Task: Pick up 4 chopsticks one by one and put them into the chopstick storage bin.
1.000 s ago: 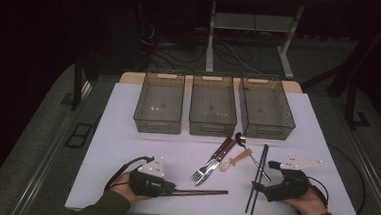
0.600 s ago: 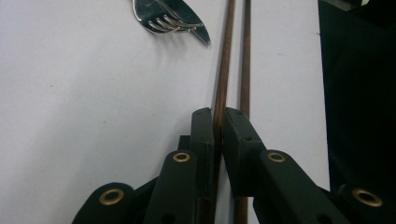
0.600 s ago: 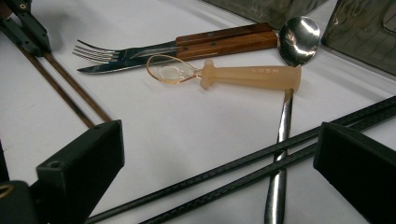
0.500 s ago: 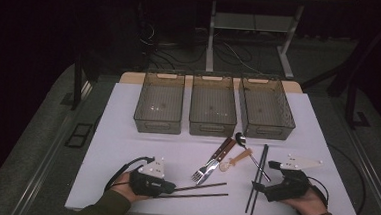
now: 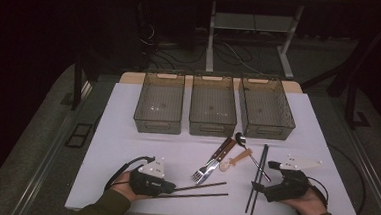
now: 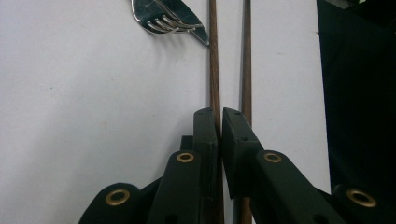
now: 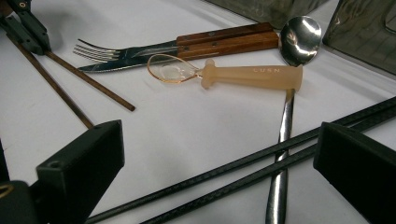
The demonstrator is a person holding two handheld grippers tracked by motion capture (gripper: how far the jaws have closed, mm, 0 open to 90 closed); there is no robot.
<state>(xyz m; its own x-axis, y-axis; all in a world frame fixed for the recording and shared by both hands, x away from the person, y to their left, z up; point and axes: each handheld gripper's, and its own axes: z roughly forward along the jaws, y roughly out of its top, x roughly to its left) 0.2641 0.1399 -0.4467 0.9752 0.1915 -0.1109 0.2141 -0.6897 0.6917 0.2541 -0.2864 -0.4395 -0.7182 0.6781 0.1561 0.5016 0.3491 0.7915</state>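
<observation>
Spread since earlier, both thin brown chopsticks [image 5: 193,190] reach the left claw [image 5: 172,189].

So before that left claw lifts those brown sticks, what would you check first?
1. Left gripper shut on a stick: ok, its jaws pinch one of the two thin brown wooden chopsticks.
2. Second brown chopstick also gripped: not ok, it lies outside the jaws.
3. Fork and knife with wooden handles clear of the lift: ok, apart from the chopsticks.
4. Three clear plastic bins free to receive: ok, they look empty.
5. Right gripper out of the way: ok, open, over the pair of black chopsticks.
6. Grip firm enough: cannot tell.
</observation>
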